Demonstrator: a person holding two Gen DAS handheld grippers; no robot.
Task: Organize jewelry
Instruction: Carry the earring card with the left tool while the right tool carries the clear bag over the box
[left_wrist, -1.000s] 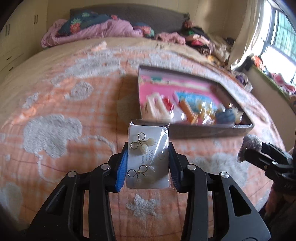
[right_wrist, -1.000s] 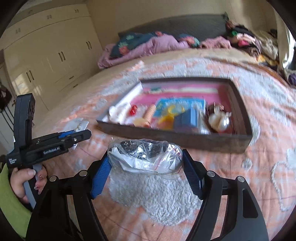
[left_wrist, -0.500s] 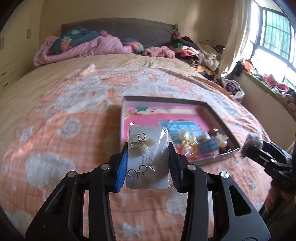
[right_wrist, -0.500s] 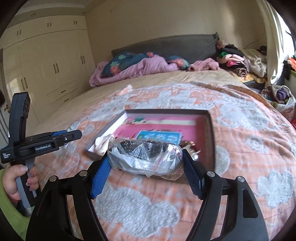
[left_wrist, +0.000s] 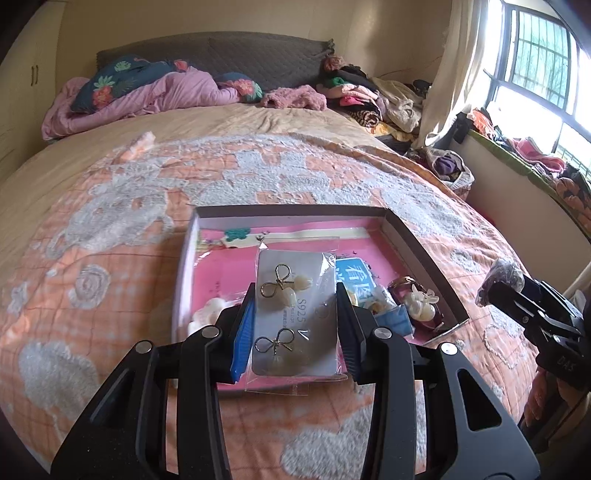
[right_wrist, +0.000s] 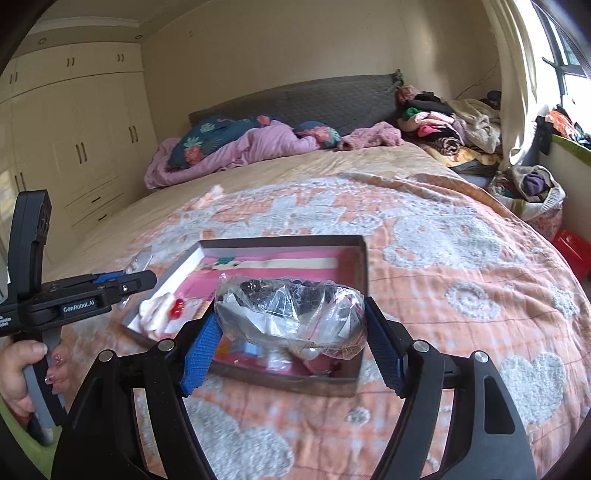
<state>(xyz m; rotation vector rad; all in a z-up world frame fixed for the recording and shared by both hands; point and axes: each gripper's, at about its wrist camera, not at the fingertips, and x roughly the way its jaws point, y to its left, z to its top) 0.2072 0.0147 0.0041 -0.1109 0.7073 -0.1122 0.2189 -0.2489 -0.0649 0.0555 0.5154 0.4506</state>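
Left wrist view first: left gripper (left_wrist: 295, 328) clamping the two side edges of an earring card (left_wrist: 295, 314) in its clear sleeve, two bow-shaped earrings showing on the card face. Now hanging over the near left part of the open box (left_wrist: 421, 254) on the bedspread (left_wrist: 110, 229), where a second ago sitting short of the box's near wall and lower over the quilt. Showing further in the box a white clip (left_wrist: 207, 310) by the left wall, a blue label (left_wrist: 356, 277) mid-floor and a pearl piece (left_wrist: 419, 302) toward the right near corner. Right wrist view next: right gripper (right_wrist: 291, 325) pinching a crumpled clear bag (right_wrist: 291, 314) of dark beads across its width, jaws standing fairly wide around it. Likewise hovering above the box's near wall, having risen and drawn back since a second ago, the box now looking smaller and farther. Meaning, probably, both packets lifted and lined up for setting into the box, neither yet released inside.
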